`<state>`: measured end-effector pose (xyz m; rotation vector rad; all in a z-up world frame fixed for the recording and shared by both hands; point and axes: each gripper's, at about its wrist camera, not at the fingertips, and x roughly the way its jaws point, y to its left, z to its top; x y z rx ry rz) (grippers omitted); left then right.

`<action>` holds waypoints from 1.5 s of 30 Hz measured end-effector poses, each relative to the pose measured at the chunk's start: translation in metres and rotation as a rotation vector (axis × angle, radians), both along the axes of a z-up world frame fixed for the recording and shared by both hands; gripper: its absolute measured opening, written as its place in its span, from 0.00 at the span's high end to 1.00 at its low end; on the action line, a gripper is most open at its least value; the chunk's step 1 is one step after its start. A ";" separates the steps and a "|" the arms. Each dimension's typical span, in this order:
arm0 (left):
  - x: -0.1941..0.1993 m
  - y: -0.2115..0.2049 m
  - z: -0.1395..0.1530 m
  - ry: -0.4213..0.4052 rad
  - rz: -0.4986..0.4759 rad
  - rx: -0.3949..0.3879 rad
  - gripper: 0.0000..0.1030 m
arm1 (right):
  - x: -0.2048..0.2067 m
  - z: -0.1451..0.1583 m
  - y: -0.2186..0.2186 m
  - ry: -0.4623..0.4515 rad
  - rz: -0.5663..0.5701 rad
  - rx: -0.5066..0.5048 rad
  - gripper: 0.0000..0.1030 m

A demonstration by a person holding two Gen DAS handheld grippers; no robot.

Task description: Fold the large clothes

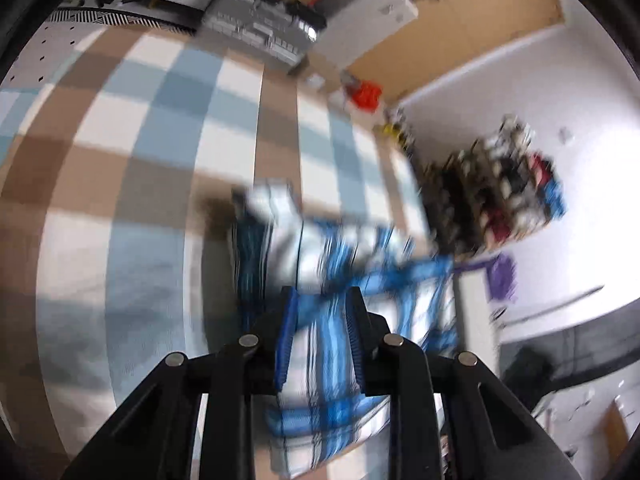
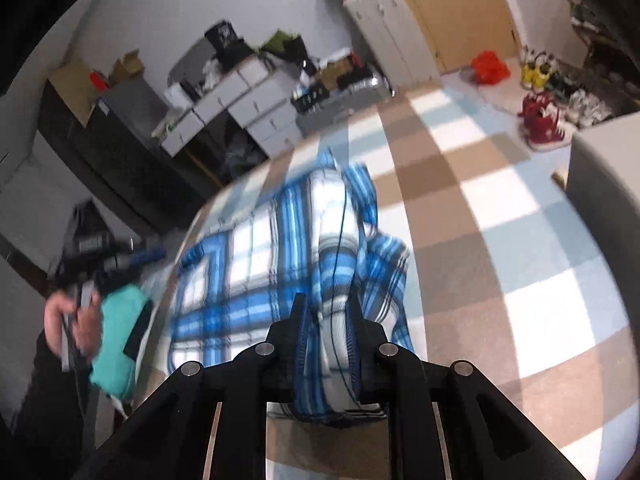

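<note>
Blue-and-white plaid shirt [image 2: 280, 248]: lifted off the checked bed cover [image 2: 500, 216], bunched and hanging between both grippers; blurred in both views.
Left gripper [image 1: 322, 300]: jaws clamped on a fold of the shirt, cloth filling the gap between the blue pads.
Right gripper [image 2: 326, 308]: jaws clamped on a thick bunched fold of the shirt; a thin dark thread runs down the cloth.
Person's hand [image 2: 72, 320]: at the left edge of the right wrist view, beside a teal handle [image 2: 118, 340].
Bed cover: brown, white and pale blue squares, under the shirt.
Surroundings: grey drawer units [image 2: 248, 100] and a wooden door [image 2: 460, 12] beyond the bed; red bag [image 2: 490, 66] and shoes [image 2: 544, 120] on the floor.
Obstruction: shirt hides the cover straight ahead of both grippers.
</note>
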<state>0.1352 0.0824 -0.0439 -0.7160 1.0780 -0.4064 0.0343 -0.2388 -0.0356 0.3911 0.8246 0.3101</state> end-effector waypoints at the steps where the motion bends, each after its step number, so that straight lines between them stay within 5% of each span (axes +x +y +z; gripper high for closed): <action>1: 0.001 -0.003 -0.008 0.019 -0.013 0.009 0.81 | -0.002 0.005 0.003 -0.023 0.013 0.005 0.84; 6: 0.021 0.009 -0.040 0.078 0.064 -0.104 0.81 | -0.002 -0.006 0.034 0.013 0.049 -0.138 0.84; 9: 0.031 0.012 -0.037 0.037 0.071 -0.087 0.81 | 0.005 -0.033 0.040 0.113 0.040 -0.222 0.84; 17: 0.048 0.026 -0.040 -0.017 0.096 -0.003 0.89 | 0.014 -0.062 0.007 0.224 0.052 -0.096 0.90; 21: 0.049 0.029 -0.045 0.002 0.098 0.002 0.91 | 0.014 -0.060 0.012 0.191 0.070 -0.132 0.90; 28: 0.009 0.036 0.002 -0.153 0.129 -0.018 0.90 | 0.003 -0.008 -0.009 0.025 -0.016 -0.059 0.89; 29: -0.001 0.027 0.012 -0.179 0.113 0.024 0.84 | 0.003 0.008 -0.009 -0.028 0.000 -0.034 0.88; 30: -0.006 0.020 0.017 -0.185 0.105 0.056 0.64 | 0.005 0.018 -0.005 -0.054 0.025 -0.026 0.86; 31: -0.013 0.010 0.021 -0.190 0.096 0.083 0.52 | 0.006 0.024 0.001 -0.065 0.046 -0.026 0.76; 32: -0.021 0.000 0.023 -0.211 0.088 0.082 0.38 | 0.011 0.029 0.012 -0.066 0.081 -0.027 0.38; 34: -0.033 -0.019 0.024 -0.233 0.066 0.106 0.37 | 0.019 0.034 0.035 -0.105 0.155 0.005 0.00; 39: -0.044 -0.059 -0.013 -0.185 -0.024 0.269 0.37 | 0.064 0.002 0.075 0.038 0.231 -0.168 0.00; 41: -0.046 -0.068 -0.029 -0.198 -0.033 0.374 0.37 | 0.084 -0.023 0.072 0.137 0.205 -0.228 0.15; 43: -0.049 -0.074 -0.033 -0.239 -0.034 0.414 0.35 | 0.099 -0.052 0.059 0.253 0.189 -0.202 0.17; 45: -0.048 -0.076 -0.039 -0.230 -0.029 0.427 0.35 | 0.106 -0.058 0.051 0.242 0.164 -0.208 0.19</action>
